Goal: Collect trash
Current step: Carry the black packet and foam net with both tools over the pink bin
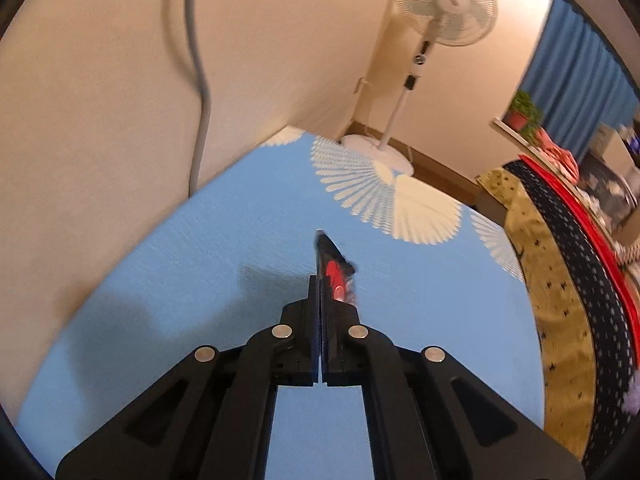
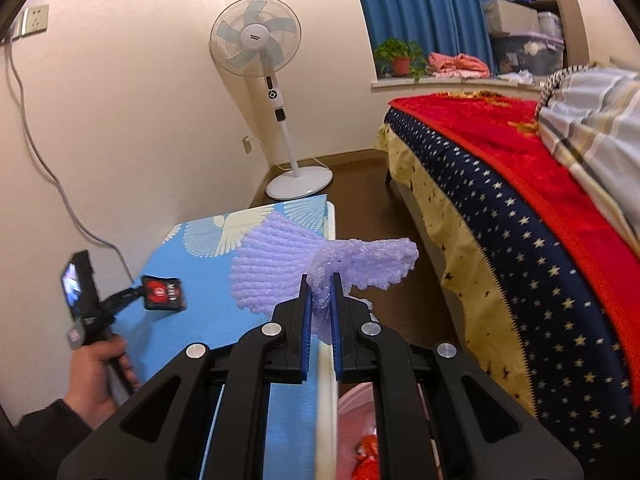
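With our left gripper (image 1: pixel 320 292) clamped thinly on the black-and-red foil wrapper (image 1: pixel 335 270) above the blue patterned table (image 1: pixel 180 260), and our right gripper (image 2: pixel 320 292) pinching the purple foam netting (image 2: pixel 320 260), either could slip free.

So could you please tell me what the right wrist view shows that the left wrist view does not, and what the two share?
Only the right wrist view shows the right gripper shut on purple foam netting, the hand holding the left gripper, the wall socket and the pink bag below the table.

Only the left wrist view shows the left gripper's closed fingers close up.

Both show the black-and-red wrapper, blue table, fan, bed and curtain.
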{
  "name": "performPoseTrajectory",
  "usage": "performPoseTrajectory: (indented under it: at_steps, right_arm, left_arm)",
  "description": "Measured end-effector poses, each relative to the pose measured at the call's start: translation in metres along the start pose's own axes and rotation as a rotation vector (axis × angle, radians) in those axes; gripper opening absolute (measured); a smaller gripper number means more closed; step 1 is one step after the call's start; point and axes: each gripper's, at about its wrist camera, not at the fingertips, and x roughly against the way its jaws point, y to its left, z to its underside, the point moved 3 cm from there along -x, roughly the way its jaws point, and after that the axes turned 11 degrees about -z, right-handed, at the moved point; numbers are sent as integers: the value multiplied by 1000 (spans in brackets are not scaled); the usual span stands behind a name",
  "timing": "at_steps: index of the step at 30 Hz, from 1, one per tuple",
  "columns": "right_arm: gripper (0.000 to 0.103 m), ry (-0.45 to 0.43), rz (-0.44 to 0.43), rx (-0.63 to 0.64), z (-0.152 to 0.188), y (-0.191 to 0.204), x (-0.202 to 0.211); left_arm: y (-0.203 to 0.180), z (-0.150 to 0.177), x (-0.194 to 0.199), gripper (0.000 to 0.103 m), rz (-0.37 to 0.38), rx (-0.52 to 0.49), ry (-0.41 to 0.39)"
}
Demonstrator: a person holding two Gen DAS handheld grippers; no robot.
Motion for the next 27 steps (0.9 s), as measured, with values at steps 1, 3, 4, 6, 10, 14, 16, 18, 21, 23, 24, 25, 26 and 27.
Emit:
performPoseTrajectory:
  at_steps: [1,3,4,6,10,14,16,18,21,23,24,25,26,27]
  right_arm:
    - [9,-2,5,8,0,1,3]
    - [9,-7,23,32,0,2,14]
    - [9,-10,30,36,0,2,18]
    - [9,-15,47,36,3,1,29]
    - [9,-15,84,26,13,-6,54]
    - [9,-27,124,21,22,-13,79]
    - [9,-34,143,20,25,-17,90]
    - [9,-38,163,20,29,-21,99]
    - [9,-43,193,16,35,-28,109]
    - [9,-39,214,6,41,-35,115]
    - [9,-37,222,5,44,-38,117]
    - [9,-34,235,6,47,-40,120]
    - [9,-27,247,3,50,-44,121]
    - [9,-21,253,-8,53,-48,122]
  left_arm:
    - [-1,0,8,0,3,-13,-8]
    - [-4,1,32,0,15,-44,-29]
    - [-5,3,42,0,18,-58,-37]
    - [-7,6,63,0,28,-88,-56]
    - [-10,17,108,0,65,-136,-85]
    - [-18,33,145,0,108,-180,-103]
    - [-23,42,163,0,132,-204,-109]
    - [-29,53,177,0,153,-226,-113]
    - [-43,72,196,0,196,-261,-116]
    - [-54,84,207,0,227,-282,-118]
    - [-60,90,212,0,246,-291,-117]
    - [-66,97,218,0,264,-304,-119]
    - [-71,101,221,0,276,-314,-122]
    - [-77,107,225,0,295,-324,-122]
